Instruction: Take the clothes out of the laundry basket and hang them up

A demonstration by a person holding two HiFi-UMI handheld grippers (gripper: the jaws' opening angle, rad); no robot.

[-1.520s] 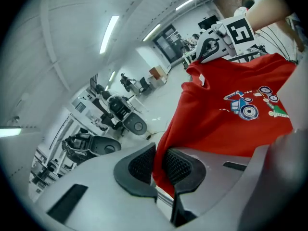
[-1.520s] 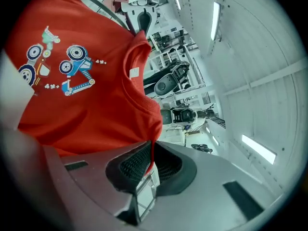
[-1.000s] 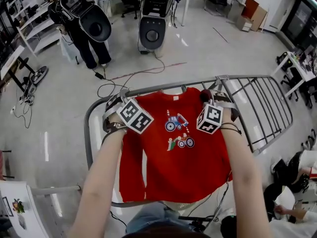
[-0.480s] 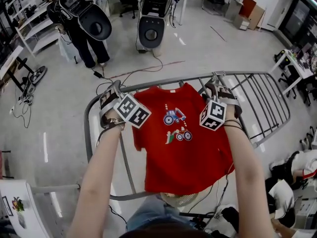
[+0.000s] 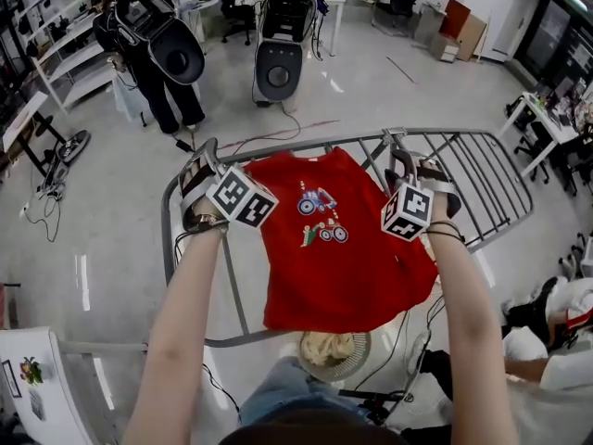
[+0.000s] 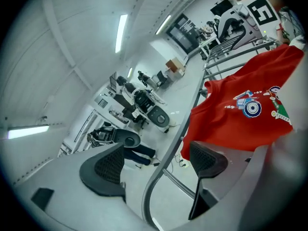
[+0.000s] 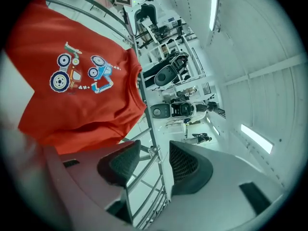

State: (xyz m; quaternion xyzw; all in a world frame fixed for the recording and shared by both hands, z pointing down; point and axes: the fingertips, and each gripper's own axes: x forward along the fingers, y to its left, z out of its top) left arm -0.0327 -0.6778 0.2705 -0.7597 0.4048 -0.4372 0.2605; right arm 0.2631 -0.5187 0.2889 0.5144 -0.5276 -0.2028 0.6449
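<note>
Red shirt point(image 5: 338, 248) is in neither of my grippers. On my left gripper point(image 6: 155, 161) the fingers point(image 6: 107, 166) stand wide apart and have just been opening. Nothing sits between the pads; past them I see only a curved grey rail of the drying rack point(image 5: 168, 239).

On my right gripper point(image 7: 151, 161) the fingers point(image 7: 188, 163) leave a narrower gap. They have also just been opening and are empty, with rack bars showing through the gap.

Head view: left gripper is over the rack's far left corner, apart from the shirt. Right gripper is at the far rail, just beside the shirt's right shoulder; can't tell if it touches.

Shirt lies spread across the rack, collar at the far rail, hem over the near rail, tractor print point(image 5: 317, 216) facing up.

Laundry basket point(image 5: 363, 352) sits below the near rail, partly hidden by the hem, with a pale beige cloth point(image 5: 329, 347) in it.

Beyond the rack: grey floor point(image 5: 111, 211) with loose cables, and a black round-fronted machine point(image 5: 278, 58) standing on it.
</note>
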